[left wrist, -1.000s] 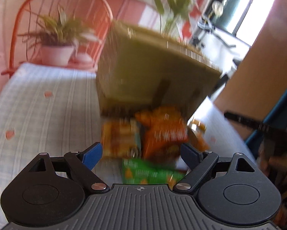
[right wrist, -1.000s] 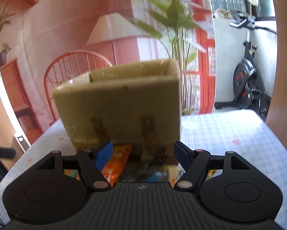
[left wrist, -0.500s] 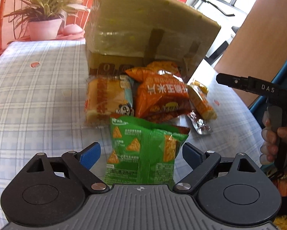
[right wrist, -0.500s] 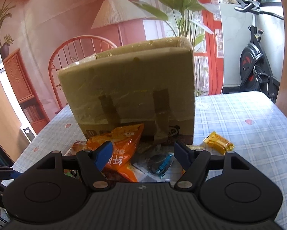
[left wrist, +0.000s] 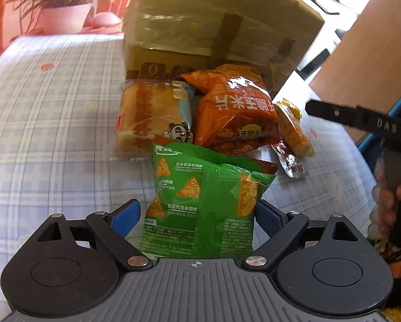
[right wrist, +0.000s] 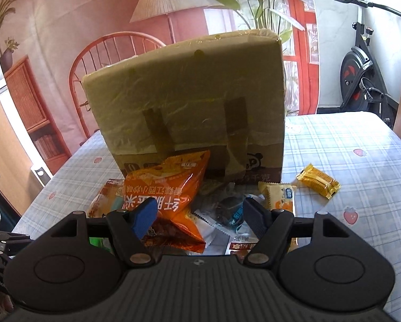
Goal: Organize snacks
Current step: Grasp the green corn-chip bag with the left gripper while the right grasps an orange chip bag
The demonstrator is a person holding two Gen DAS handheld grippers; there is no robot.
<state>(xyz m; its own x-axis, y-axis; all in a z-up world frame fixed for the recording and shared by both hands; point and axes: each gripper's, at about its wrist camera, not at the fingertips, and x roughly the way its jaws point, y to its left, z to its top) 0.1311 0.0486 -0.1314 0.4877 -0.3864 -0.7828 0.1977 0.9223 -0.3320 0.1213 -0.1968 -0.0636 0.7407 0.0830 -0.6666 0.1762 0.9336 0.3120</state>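
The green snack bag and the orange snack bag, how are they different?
The green snack bag lies between the left gripper jaws; the orange snack bag lies farther away, against the cardboard box. Green shows triangular chips; orange carries large white characters. Both are sealed and rest on the checked tablecloth.

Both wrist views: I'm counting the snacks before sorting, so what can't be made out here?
- Cardboard box: its inside is hidden in both views by its own taped front wall.
- Green chip bag: its lower end is hidden behind the left gripper body in the left wrist view.
- Snacks under the orange bag: covered in the right wrist view by that bag and the right gripper.
- Right gripper's tips: cut off in the left wrist view.
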